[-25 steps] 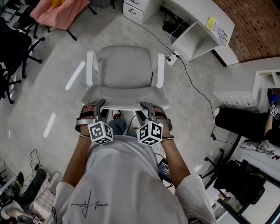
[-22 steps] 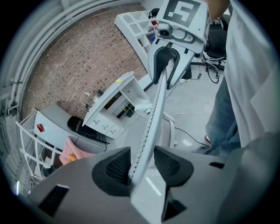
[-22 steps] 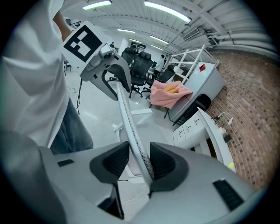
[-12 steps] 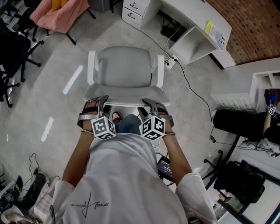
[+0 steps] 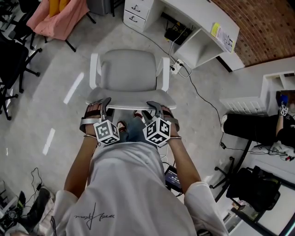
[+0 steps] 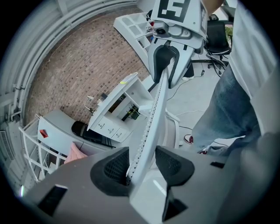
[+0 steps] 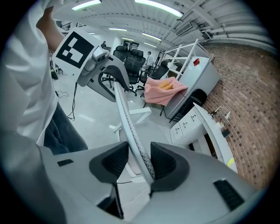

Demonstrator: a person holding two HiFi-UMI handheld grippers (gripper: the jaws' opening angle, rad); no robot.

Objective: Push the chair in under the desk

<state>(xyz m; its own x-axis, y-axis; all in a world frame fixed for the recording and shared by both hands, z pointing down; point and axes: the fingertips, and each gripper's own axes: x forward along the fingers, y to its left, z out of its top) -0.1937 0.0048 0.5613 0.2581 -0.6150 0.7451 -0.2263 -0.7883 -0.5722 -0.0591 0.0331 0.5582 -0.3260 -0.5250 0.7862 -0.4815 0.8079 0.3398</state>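
A pale grey office chair [image 5: 128, 69] stands in front of me, its seat toward the white desk [image 5: 203, 20] at the top right. Both grippers sit on the top edge of its backrest [image 5: 131, 100]. My left gripper [image 5: 106, 103] straddles that edge [image 6: 153, 118] at the left. Its jaws have just been opening: one pad [image 6: 114, 168] touches the mesh, the other stands off. My right gripper [image 5: 153, 107] straddles the edge [image 7: 124, 113] at the right, also just opening, with a gap at its left pad [image 7: 114, 159]. My legs are right behind the backrest.
A white drawer unit [image 5: 136, 10] stands under the desk's left end. A power strip and cables [image 5: 175, 68] lie on the floor by the chair's right armrest. Black chairs stand at the left [image 5: 14, 60] and right [image 5: 256, 129]. A pink cloth [image 5: 57, 16] hangs at the top left.
The chair has rolled a little toward the desk and the power strip, with both grippers on its backrest. I have stepped forward behind it.
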